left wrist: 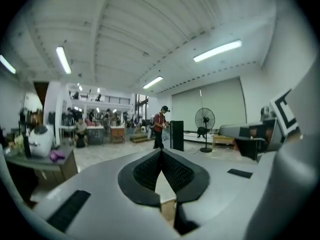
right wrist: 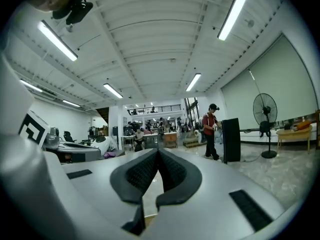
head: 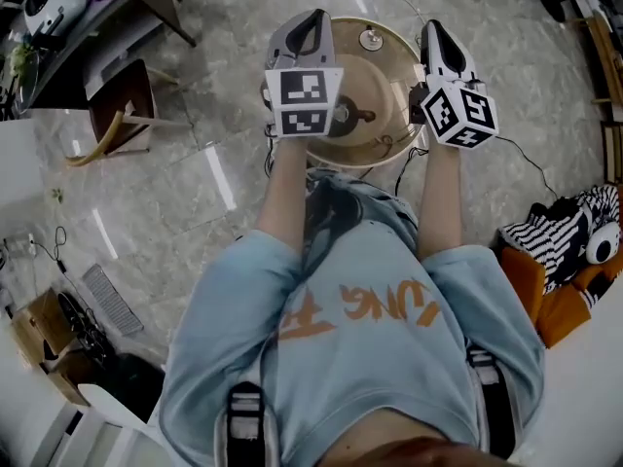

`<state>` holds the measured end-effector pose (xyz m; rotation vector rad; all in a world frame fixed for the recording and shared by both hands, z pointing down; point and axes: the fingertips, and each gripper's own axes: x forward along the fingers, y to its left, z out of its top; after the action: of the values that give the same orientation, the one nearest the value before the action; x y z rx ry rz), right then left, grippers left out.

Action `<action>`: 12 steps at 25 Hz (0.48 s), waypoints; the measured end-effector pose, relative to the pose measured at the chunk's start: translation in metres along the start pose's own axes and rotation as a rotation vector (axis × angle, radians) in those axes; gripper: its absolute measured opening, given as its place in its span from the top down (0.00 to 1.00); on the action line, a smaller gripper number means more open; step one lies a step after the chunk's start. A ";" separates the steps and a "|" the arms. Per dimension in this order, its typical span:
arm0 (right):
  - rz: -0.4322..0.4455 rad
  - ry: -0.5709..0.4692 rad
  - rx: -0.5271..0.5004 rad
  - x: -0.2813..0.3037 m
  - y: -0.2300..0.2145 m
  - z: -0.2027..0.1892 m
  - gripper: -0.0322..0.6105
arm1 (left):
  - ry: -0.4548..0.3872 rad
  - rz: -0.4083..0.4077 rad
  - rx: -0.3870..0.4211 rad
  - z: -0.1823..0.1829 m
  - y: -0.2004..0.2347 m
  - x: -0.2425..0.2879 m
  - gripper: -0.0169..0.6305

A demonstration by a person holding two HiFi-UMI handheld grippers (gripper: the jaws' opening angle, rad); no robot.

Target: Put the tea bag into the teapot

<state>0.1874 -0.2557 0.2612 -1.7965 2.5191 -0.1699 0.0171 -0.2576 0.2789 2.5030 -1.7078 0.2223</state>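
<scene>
Head view shows left gripper (head: 312,19) and right gripper (head: 434,31) held over the table (head: 389,66), each with jaws together on nothing; tea bag in no view; likely light, limp, so pinch its top edge.

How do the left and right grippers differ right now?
The left gripper hangs over the round tray's left edge, the right gripper over its right edge. The left gripper's marker cube faces the head camera squarely; the right gripper's cube is turned, showing two faces. Both have jaws shut on nothing.
</scene>
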 end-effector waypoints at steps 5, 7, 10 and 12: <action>0.045 -0.115 -0.050 0.003 0.007 0.055 0.93 | -0.123 0.028 0.085 0.061 -0.003 0.000 0.94; 0.061 -0.118 -0.070 0.001 0.011 0.062 0.93 | -0.131 0.049 0.079 0.069 -0.003 -0.003 0.94; 0.055 -0.115 -0.103 0.000 0.005 0.068 0.93 | -0.150 0.060 0.082 0.080 -0.007 -0.001 0.94; 0.051 -0.110 -0.125 -0.001 0.000 0.070 0.93 | -0.158 0.056 0.094 0.086 -0.014 0.001 0.94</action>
<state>0.1947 -0.2589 0.1919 -1.7288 2.5469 0.0873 0.0361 -0.2675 0.1941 2.6054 -1.8691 0.1137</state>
